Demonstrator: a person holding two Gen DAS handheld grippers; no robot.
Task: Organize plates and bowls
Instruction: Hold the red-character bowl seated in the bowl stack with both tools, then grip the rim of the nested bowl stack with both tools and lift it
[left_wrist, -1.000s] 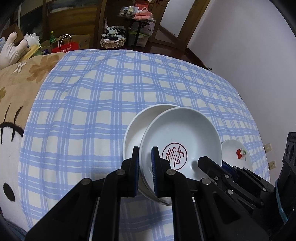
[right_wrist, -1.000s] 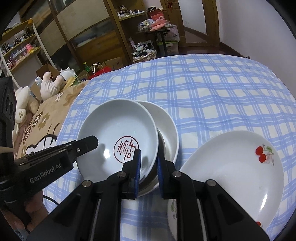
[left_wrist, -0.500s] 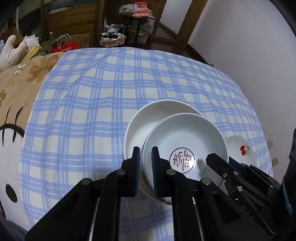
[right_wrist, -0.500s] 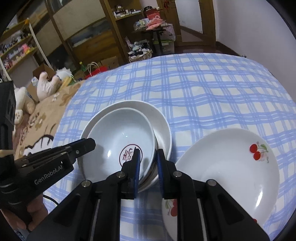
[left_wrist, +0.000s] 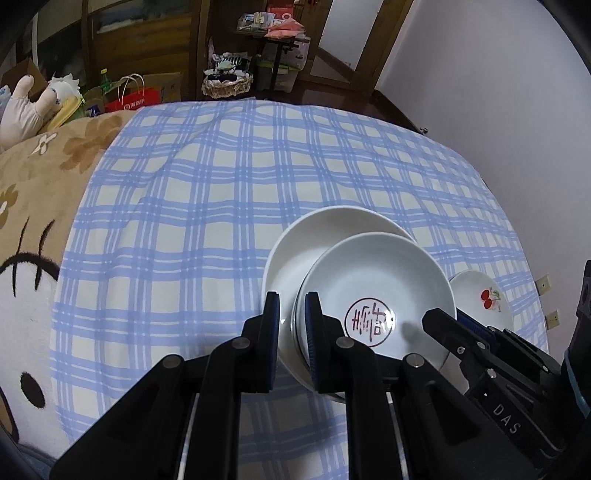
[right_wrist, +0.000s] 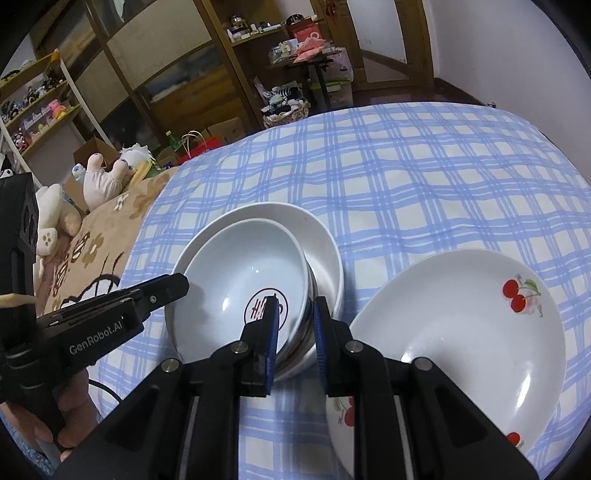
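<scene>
A white bowl with a red seal mark (left_wrist: 376, 295) in its bottom sits nested, mouth up, in a larger plain white bowl (left_wrist: 314, 243), off-centre toward the near side; both rest on a bed covered by a blue-and-white checked sheet (left_wrist: 207, 206). Beside them lies a shallow white plate with cherries (right_wrist: 469, 325), also mouth up, near but apart from the bowls. The round dishes have no long axis.

The left gripper (left_wrist: 291, 325) straddles the near rim of the stack; its jaws are opening, with the rim between them and a visible gap on the outer side. The right gripper (right_wrist: 295, 328) has its blue pads on either side of the marked bowl's rim, narrowly spread, seemingly pinching it. A hand (right_wrist: 55, 417) holds the left gripper's handle.
</scene>
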